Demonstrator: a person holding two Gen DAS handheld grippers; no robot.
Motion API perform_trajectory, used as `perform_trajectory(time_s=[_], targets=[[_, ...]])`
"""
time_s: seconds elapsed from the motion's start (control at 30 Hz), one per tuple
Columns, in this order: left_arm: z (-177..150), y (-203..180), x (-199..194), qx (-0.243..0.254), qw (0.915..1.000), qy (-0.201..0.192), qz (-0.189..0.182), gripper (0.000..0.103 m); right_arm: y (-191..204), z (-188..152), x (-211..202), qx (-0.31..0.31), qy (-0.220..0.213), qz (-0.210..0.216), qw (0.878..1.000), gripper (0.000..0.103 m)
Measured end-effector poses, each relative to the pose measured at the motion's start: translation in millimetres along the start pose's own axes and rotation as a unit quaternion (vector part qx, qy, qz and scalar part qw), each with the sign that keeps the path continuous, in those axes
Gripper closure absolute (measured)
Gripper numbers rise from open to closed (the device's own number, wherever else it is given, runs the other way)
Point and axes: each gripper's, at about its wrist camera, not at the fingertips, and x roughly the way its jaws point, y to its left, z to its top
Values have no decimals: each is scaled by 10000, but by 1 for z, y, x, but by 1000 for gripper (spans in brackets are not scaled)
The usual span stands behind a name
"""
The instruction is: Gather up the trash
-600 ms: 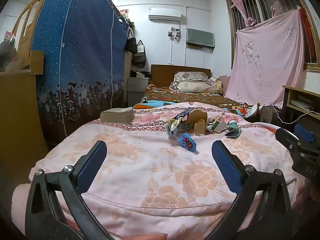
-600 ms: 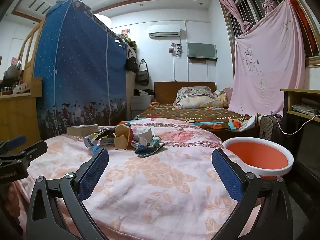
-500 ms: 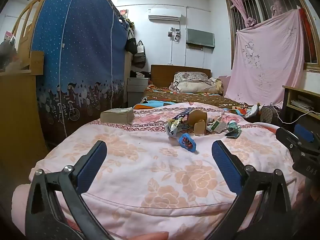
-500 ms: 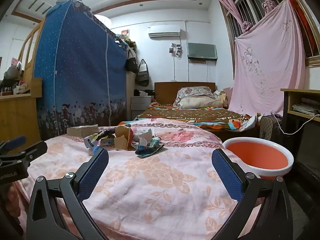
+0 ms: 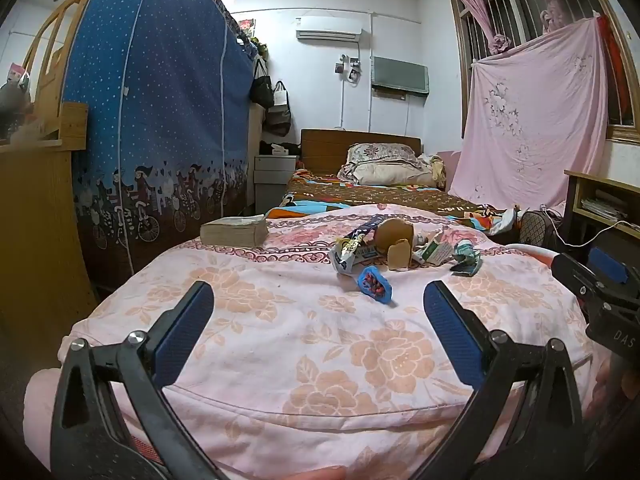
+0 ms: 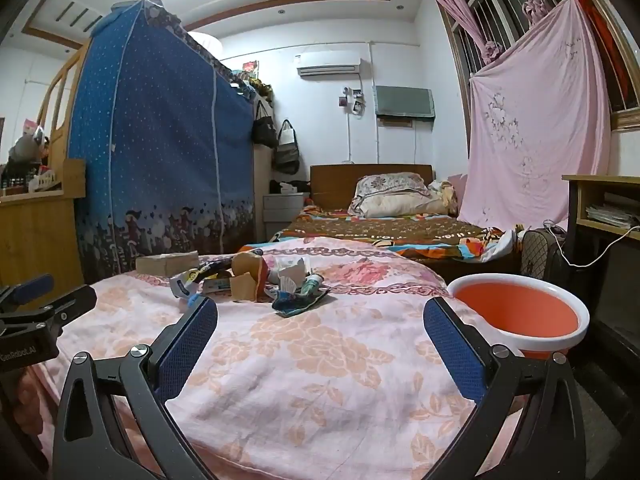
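Two open tools [image 5: 319,312] [image 6: 320,330] facing trash [image 5: 400,250]

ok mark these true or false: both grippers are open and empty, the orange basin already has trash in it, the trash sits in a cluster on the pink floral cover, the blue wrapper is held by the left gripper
1. Both the left gripper and the right gripper are open and empty. True.
2. The orange basin has trash in it. False: what shows of its inside is bare.
3. The trash cluster lies on the pink floral cover. True.
4. The left gripper holds the blue wrapper. False: it lies on the cover, ahead of the open jaws.
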Motion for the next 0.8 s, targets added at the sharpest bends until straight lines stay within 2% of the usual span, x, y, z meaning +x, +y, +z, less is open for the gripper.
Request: perform_trajectory(time_s=[0.8], targets=[[-2, -4, 1, 66, 10000, 13, -29, 12, 1, -1, 3, 21, 14, 4, 10000, 0]])
